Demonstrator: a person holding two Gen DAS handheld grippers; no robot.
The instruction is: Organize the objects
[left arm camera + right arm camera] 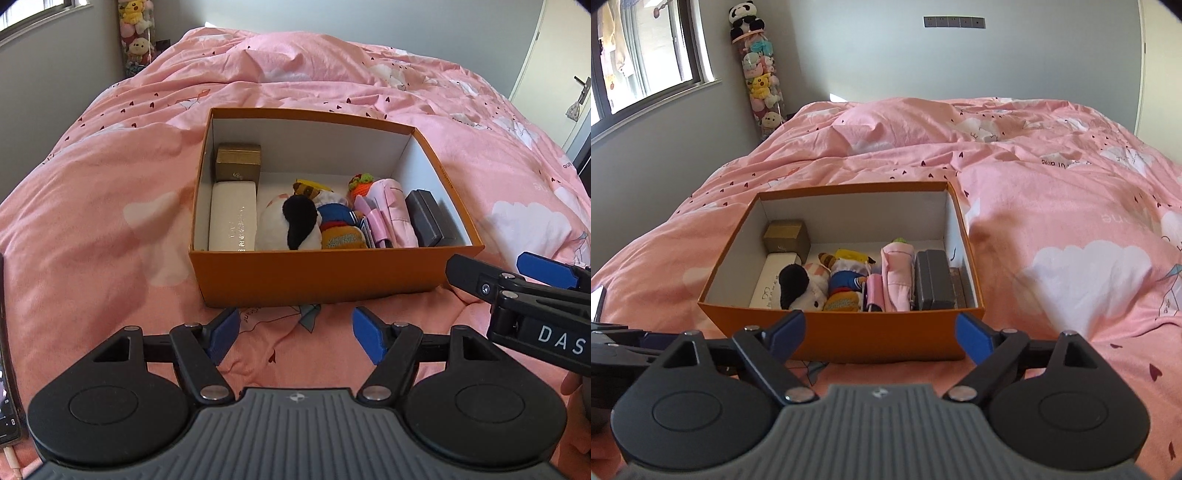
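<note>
Both our left gripper [293,338] and right gripper [881,338] stand spread and empty. Just ahead, the box [317,275] looks light but flexible. We would pinch a side wall rather than the soft plush [291,223] inside.

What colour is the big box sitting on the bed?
The box is orange outside and white inside; the left wrist view shows it best.
</note>
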